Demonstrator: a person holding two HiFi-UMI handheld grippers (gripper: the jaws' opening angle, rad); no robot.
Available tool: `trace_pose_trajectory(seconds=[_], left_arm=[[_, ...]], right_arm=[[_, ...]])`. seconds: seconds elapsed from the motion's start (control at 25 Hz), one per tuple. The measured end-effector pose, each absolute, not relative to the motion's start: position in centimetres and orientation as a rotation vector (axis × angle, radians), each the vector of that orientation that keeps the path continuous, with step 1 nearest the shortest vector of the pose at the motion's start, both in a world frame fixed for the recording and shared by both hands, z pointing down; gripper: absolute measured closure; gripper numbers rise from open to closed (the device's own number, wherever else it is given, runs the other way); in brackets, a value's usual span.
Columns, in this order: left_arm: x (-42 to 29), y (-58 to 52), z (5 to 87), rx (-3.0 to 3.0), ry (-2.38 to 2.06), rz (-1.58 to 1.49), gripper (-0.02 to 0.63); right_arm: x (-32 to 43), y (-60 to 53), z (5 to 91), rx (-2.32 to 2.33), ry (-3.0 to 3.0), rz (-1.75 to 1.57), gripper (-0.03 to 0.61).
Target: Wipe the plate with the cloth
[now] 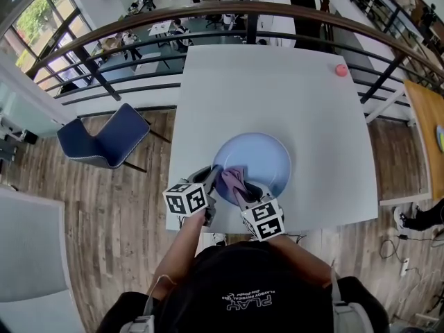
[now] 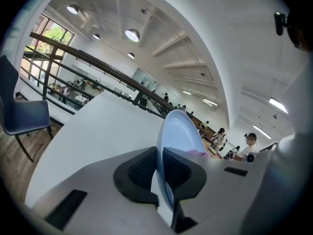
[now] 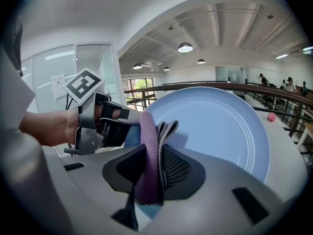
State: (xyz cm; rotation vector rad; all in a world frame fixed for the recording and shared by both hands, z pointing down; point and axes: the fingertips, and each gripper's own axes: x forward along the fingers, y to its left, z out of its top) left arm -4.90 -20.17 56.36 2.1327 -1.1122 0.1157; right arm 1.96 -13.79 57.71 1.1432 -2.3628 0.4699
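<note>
A pale blue plate [image 1: 260, 157] sits near the front edge of the white table [image 1: 277, 96]. My left gripper [image 1: 208, 184] is shut on the plate's near-left rim; in the left gripper view the plate [image 2: 180, 131] stands edge-on between the black pads. My right gripper [image 1: 238, 189] is shut on a folded purple cloth [image 1: 232, 179], which lies against the near part of the plate. In the right gripper view the cloth [image 3: 149, 151] is pinched between the pads, with the plate [image 3: 220, 126] just beyond it and the left gripper [image 3: 98, 126] at the plate's left rim.
A small pink ball [image 1: 340, 69] lies at the table's far right corner. A blue chair [image 1: 107, 141] stands to the left of the table. A dark railing [image 1: 229, 12] runs behind the table. Another table edge [image 1: 427, 130] shows at the far right.
</note>
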Motion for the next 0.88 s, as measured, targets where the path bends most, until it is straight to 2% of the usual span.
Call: trace_pose_trajectory(seconds=[0.88], left_arm=[[-5.4,-20.9,55.7,2.134,-1.120,0.075,0.577]], right_arm=[[10.9,-16.8,57.4,1.413,-2.225,0.301,0.472]])
